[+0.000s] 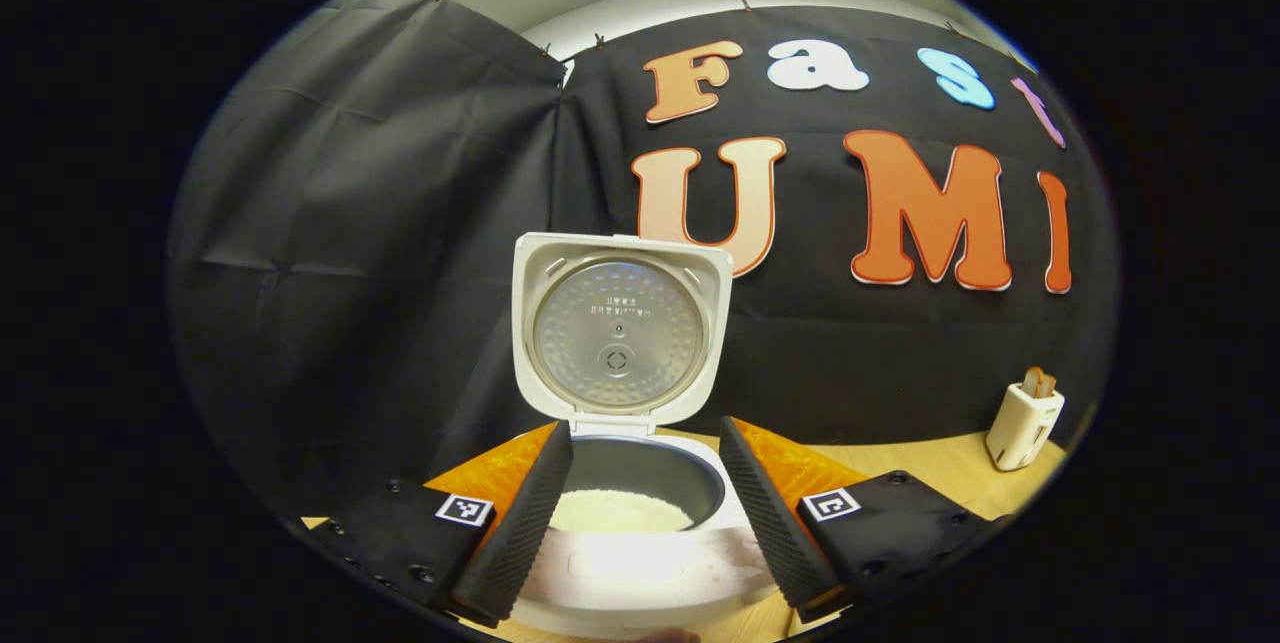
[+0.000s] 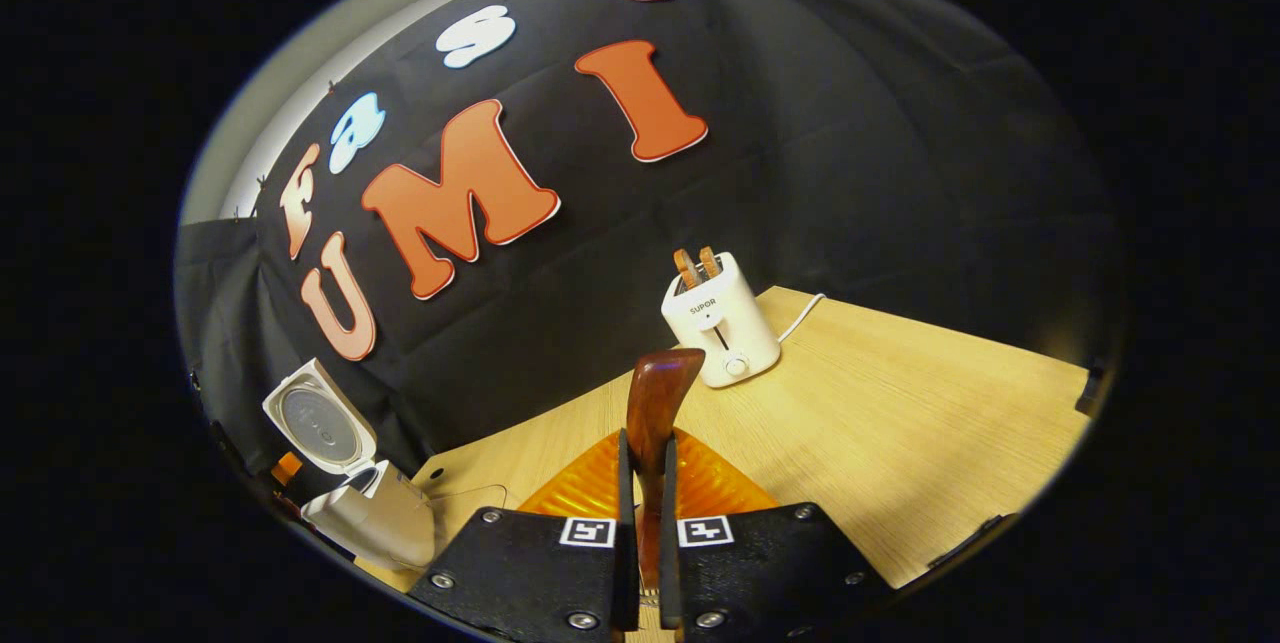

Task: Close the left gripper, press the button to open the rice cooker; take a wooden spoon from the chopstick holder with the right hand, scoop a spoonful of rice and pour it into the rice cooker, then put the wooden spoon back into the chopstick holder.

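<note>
Black cloth wall behind a wooden tabletop point(image 2: 880, 403); rice cooker open, spoon gripped.
Left gripper view: the rice cooker point(image 1: 640, 563) is seen straight ahead with its lid point(image 1: 620, 333) raised upright and white rice point(image 1: 620, 511) lying in the inner pot; the left tool point(image 1: 645, 523) is spread wide, nothing held, fingers framing the pot. A white toaster point(image 1: 1022, 425) is seen far right. Right gripper view: cooker low left, toaster with two slices behind; the right tool point(image 2: 641, 523) is clamped on the wooden spoon point(image 2: 655, 403), which rises between its fingers.
</note>
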Motion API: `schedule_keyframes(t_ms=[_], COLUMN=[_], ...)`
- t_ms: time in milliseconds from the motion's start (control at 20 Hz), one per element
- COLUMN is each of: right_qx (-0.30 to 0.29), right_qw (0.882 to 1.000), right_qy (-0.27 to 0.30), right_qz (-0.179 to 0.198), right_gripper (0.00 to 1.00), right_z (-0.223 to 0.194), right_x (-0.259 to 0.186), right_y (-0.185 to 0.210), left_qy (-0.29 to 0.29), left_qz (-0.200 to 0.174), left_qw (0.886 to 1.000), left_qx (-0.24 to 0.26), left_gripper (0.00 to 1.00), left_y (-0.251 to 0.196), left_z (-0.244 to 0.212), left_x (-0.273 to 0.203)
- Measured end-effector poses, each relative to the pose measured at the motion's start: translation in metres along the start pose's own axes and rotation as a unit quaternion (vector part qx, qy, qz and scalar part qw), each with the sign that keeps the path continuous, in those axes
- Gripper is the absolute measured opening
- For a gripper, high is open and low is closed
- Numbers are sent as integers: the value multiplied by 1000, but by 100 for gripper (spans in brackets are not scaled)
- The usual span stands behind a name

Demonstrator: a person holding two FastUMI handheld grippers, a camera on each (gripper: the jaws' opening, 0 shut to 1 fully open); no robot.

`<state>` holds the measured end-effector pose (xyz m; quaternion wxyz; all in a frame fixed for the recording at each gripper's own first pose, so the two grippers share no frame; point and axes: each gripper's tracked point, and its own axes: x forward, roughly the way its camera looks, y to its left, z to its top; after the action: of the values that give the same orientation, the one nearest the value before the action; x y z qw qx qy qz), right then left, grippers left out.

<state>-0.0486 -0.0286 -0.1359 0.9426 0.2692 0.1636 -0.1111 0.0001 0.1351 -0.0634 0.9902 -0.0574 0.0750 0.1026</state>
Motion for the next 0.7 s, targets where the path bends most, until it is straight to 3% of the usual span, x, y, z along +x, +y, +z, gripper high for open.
schedule_keyframes(t_ms=[50,250,450,700], right_qx=[4,-1,-8,-28], right_qw=[1000,1000,1000,999], right_qy=[2,13,19,16], right_qz=[1,3,13,44], right_gripper=[8,8,9,16], right_z=[-4,-12,-15,-7], right_x=[1,3,5,-1], right_y=[-3,-6,-5,-5], left_qy=[-2,-27,-72,-81], left_qz=[-3,3,23,36], left_qw=[1000,999,994,994], left_qx=[-2,19,74,68], left_gripper=[92,94,92,93], left_y=[1,8,13,22], left_z=[9,51,90,122], left_x=[6,33,59,96])
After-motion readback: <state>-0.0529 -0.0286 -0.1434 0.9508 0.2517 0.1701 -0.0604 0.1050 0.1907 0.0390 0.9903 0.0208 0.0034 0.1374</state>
